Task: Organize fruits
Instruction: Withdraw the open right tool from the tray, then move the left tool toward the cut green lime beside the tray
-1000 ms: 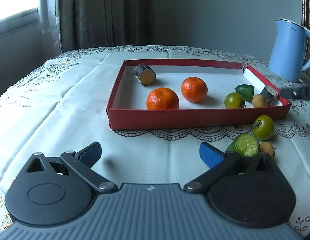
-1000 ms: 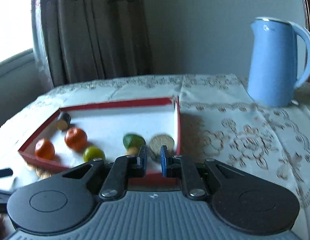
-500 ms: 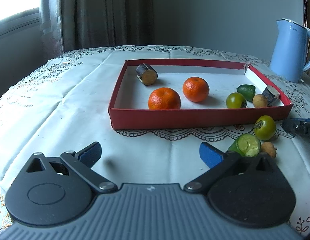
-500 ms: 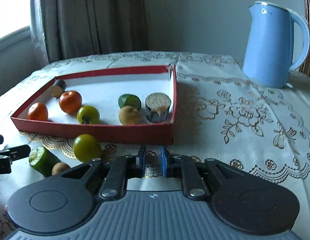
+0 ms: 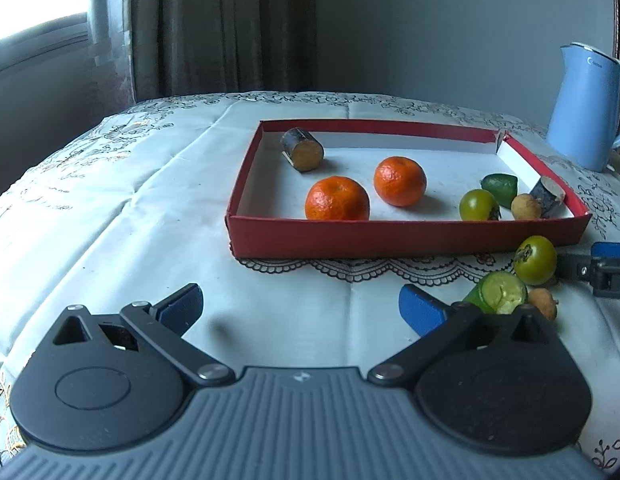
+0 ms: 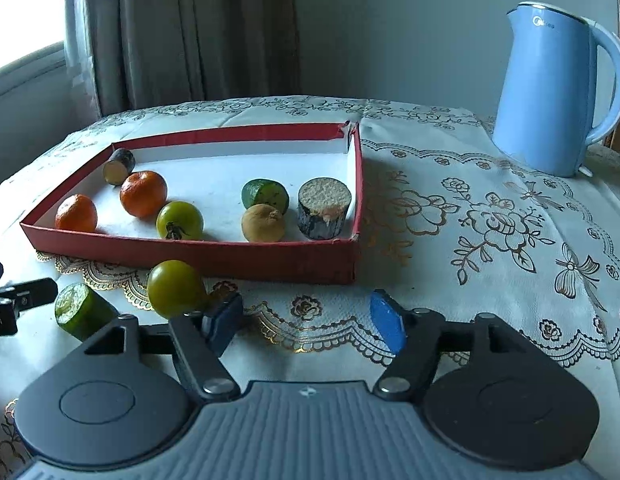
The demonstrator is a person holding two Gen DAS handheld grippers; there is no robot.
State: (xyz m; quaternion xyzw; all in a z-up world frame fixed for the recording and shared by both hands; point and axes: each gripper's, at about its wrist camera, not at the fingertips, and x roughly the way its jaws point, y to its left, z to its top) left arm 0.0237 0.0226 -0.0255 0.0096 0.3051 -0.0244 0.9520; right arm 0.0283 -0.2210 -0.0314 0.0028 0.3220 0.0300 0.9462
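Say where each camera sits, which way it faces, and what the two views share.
Left wrist: on the left gripper, low over the table, facing the red tray's long side; its own open blue fingers show.
Right wrist: on the right gripper, facing the tray's right corner and the kettle; its jaws have just been opening, with nothing between them.
Shared: tray, oranges, kettle, loose green tomato.

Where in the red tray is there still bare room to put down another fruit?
The back of the red tray is bare, from the oranges across to the far right corner behind the lime. The front right is crowded: green tomato, brown fruit and cane piece.
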